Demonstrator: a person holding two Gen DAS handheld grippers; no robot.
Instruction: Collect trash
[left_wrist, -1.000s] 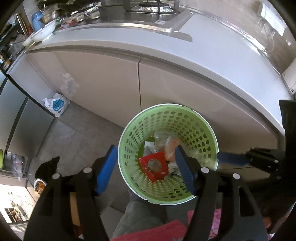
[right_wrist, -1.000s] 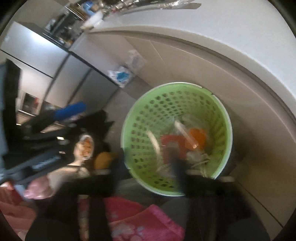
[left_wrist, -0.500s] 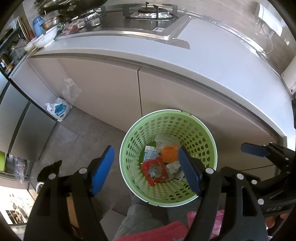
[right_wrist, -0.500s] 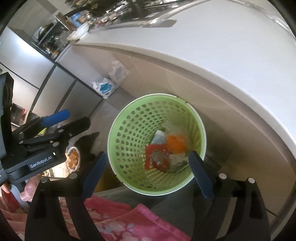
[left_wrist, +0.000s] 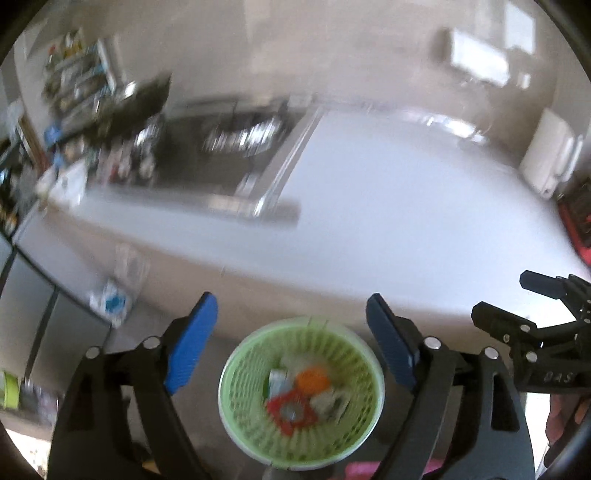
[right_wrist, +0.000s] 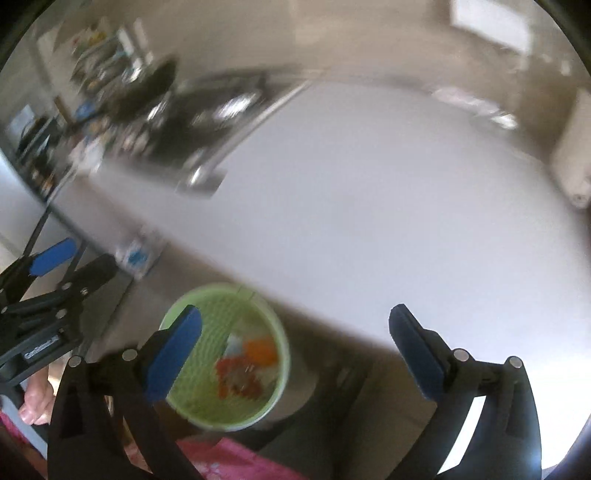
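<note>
A pale green perforated basket (left_wrist: 236, 417) stands on the floor against the counter front. In it lie a red wrapper (left_wrist: 291, 410), an orange piece (left_wrist: 313, 380) and some pale scraps. My left gripper (left_wrist: 290, 306) hangs high above the basket, its jaws opening with nothing between the blue pads. In the right wrist view the basket (right_wrist: 192, 402) sits low and left, and the red wrapper (right_wrist: 236, 380) shows inside. My right gripper (right_wrist: 295, 314) is also above it, jaws opening wide and empty. Both views are blurred.
A wide white countertop (left_wrist: 406, 206) fills the middle, with a stove (left_wrist: 229, 147) and cluttered shelves to the left. A white bag (left_wrist: 110, 302) lies on the floor by the cabinets. A white appliance (left_wrist: 550, 155) stands far right. Pink cloth (right_wrist: 221, 461) shows at the bottom.
Both grippers have risen and tipped upward, so the basket has shrunk toward the bottom and the countertop now fills the views. Both pairs of jaws have spread wider.
</note>
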